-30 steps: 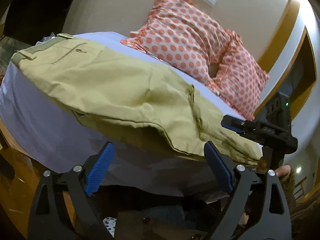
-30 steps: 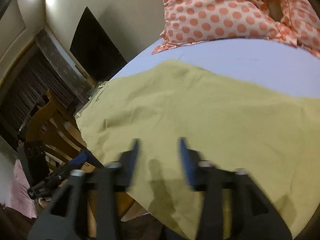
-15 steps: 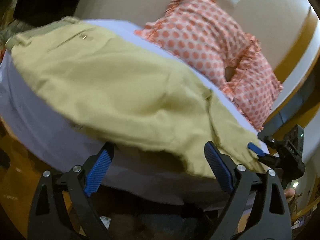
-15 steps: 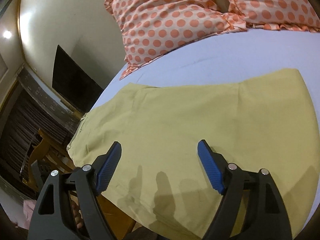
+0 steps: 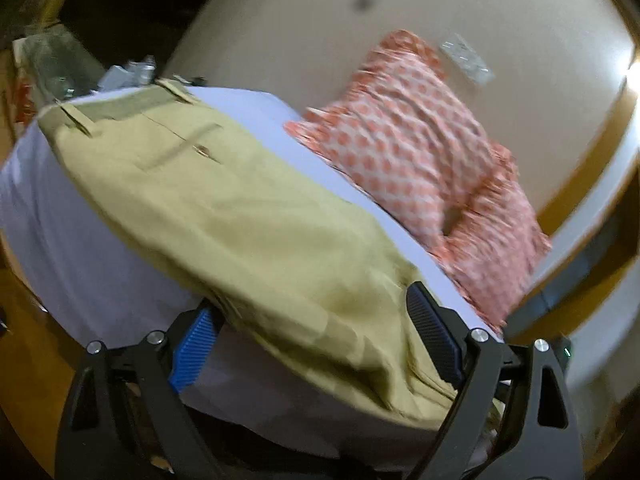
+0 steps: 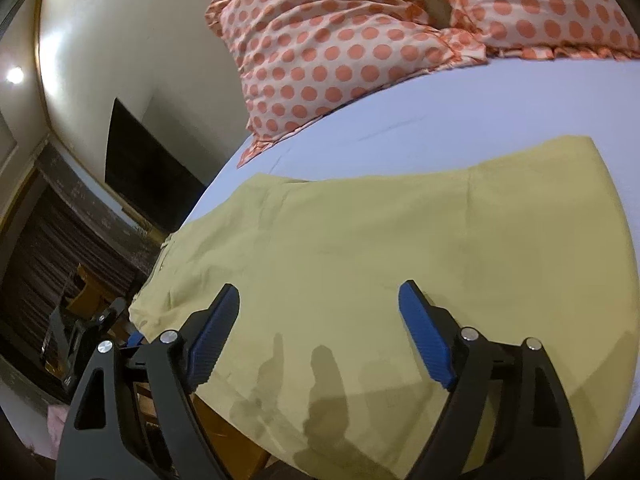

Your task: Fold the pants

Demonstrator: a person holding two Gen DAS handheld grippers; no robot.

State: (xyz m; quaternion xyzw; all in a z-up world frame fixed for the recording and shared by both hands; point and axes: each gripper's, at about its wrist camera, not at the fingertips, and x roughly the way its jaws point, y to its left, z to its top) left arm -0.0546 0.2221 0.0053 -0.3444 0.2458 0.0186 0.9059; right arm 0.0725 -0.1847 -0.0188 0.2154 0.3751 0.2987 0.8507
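Bare sheet (image 6: 460, 128) beyond pants (image 6: 380, 260) passable; pillows (image 6: 360, 40) block far side.

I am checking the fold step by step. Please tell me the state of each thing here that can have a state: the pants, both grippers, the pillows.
pants: lying flat on the bed, near edge hanging over the side
left gripper: open, pants edge between its fingers, not clamped
right gripper: open, over the pants, holding nothing
pillows: resting at the head of the bed, apart from the pants
bed sheet: spread smooth
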